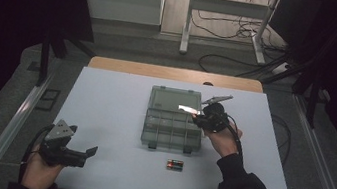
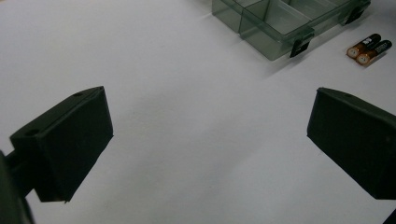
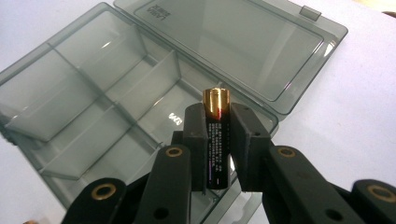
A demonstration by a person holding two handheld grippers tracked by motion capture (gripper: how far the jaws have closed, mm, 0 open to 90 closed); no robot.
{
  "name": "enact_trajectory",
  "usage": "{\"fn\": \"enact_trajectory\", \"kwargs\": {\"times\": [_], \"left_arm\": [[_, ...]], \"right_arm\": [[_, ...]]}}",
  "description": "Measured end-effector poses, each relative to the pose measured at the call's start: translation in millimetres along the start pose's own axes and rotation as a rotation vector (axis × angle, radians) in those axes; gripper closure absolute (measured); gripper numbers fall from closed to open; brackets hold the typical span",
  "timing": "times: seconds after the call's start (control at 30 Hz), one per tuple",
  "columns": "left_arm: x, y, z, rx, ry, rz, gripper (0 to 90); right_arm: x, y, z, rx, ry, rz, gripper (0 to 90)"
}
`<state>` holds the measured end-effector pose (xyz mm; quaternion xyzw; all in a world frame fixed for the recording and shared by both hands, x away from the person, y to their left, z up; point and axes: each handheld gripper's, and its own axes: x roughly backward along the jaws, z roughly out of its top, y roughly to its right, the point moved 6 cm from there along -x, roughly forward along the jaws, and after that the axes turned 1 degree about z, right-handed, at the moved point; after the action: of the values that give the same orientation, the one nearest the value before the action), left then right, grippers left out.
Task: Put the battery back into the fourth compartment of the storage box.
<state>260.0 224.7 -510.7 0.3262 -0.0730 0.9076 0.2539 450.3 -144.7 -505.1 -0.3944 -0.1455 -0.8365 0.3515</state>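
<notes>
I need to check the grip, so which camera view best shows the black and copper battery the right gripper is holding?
The right gripper view: the black and copper battery stands upright, clamped between the right gripper jaws above the open smoky clear plastic compartment box. In the high view the right gripper is small at the box's right edge, and the battery cannot be made out.

Our left hand-held gripper (image 1: 78, 153) hung with jaws wide apart, while our right hand-held gripper (image 3: 218, 140) was clamped, arm extended forward.
</notes>
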Motion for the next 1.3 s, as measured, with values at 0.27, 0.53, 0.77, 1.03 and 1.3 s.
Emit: {"fn": "enact_trajectory", "kwargs": {"times": [0.27, 0.53, 0.77, 1.03, 1.3], "left_arm": [[0.2, 0.1, -0.1, 0.004, -0.003, 0.001, 0.4], [0.4, 0.0, -0.5, 0.004, -0.010, 0.003, 0.2], [0.4, 0.1, -0.6, 0.003, -0.013, 0.003, 0.2], [0.1, 0.8, -0.8, -0.001, -0.015, 0.001, 0.2], [-0.2, 1.2, -1.0, -0.005, -0.018, 0.001, 0.2]], "right_arm": [[-11.5, 3.4, -1.2, 0.001, -0.013, -0.022, 75.4], [-5.6, 5.5, -0.3, -0.020, 0.010, -0.024, 61.1], [0.5, 1.6, -1.4, -0.004, 0.013, -0.003, 42.5], [9.3, -3.0, -3.3, -0.004, 0.009, 0.028, 26.2], [16.5, -3.0, -6.6, 0.000, 0.001, 0.025, 8.2]]}}
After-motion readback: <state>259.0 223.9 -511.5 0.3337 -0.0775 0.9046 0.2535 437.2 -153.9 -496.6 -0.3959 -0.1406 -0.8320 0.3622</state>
